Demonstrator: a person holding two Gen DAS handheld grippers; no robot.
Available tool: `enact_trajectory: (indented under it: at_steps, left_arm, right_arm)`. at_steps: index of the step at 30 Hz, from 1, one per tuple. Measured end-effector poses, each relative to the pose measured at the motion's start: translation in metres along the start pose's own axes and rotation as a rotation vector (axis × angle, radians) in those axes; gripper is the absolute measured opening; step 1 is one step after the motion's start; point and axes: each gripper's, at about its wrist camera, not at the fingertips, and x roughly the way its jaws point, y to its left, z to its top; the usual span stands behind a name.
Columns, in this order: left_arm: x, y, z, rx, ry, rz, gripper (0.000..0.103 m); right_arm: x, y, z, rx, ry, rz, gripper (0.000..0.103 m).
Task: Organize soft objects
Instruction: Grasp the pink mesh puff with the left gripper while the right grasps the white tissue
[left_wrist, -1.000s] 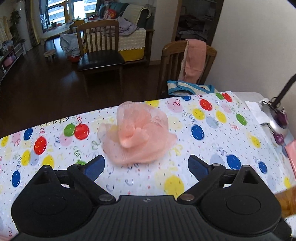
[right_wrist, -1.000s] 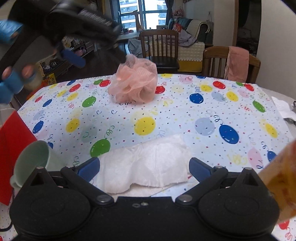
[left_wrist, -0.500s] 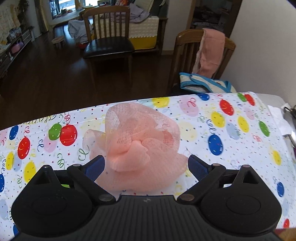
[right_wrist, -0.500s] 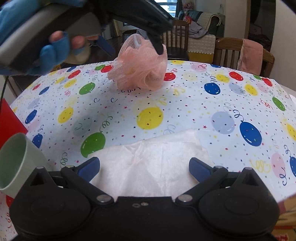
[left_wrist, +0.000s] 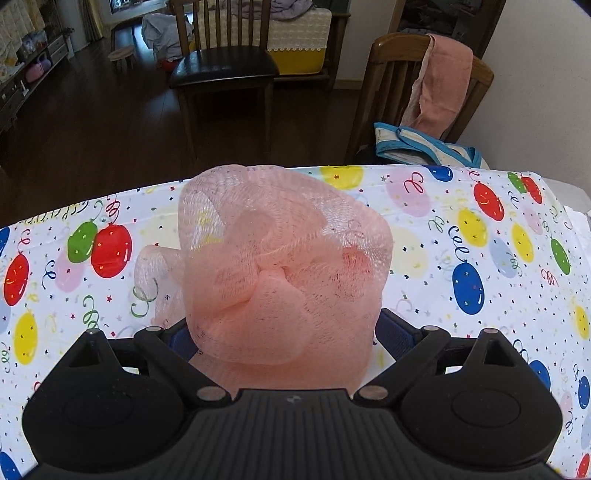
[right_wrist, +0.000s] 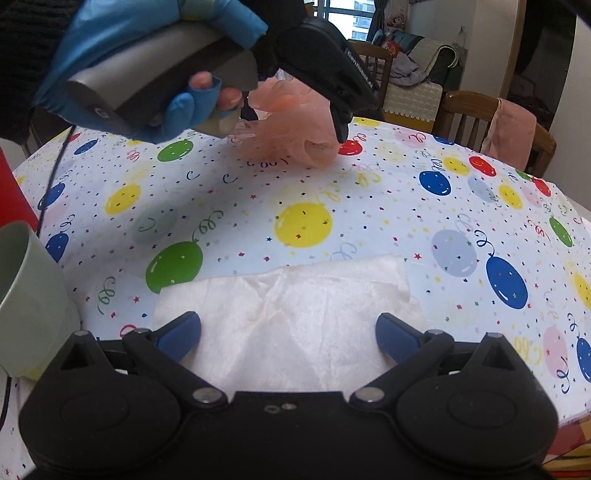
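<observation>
A pink mesh bath pouf (left_wrist: 284, 269) lies on the balloon-print tablecloth (left_wrist: 480, 236). My left gripper (left_wrist: 286, 338) is open, its blue fingers on either side of the pouf, which hides both tips. The right wrist view shows the pouf (right_wrist: 295, 129) under the left gripper body (right_wrist: 325, 70), held by a blue-gloved hand. My right gripper (right_wrist: 288, 332) is open, its fingers over a white cloth (right_wrist: 291, 317) spread flat on the table near the front edge.
A pale green cup (right_wrist: 29, 299) stands at the left beside a red object (right_wrist: 13, 195). Two wooden chairs (left_wrist: 417, 96) stand past the table's far edge, one draped with a pink towel (left_wrist: 443, 81).
My left gripper has moved forward and down until its open fingers straddle the pouf. My right gripper has moved forward over the white cloth.
</observation>
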Motion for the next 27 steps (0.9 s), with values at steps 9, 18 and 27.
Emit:
enact_trajectory:
  at_steps: [9,18,27]
  left_arm:
    - [0.005,0.003,-0.002,-0.001,0.011,-0.012,0.055]
    - [-0.007,0.011,-0.003,-0.009,-0.006,-0.012,0.036]
    - [-0.032,0.02,-0.013,0.004,-0.021,0.011,0.031]
  right_arm:
    - [-0.008,0.004,0.002,-0.013,-0.019,0.01,0.067]
    - [-0.014,0.001,0.0,0.005,-0.041,-0.001,0.013]
    - [-0.031,-0.01,0.001,0.084,-0.079,-0.002,0.004]
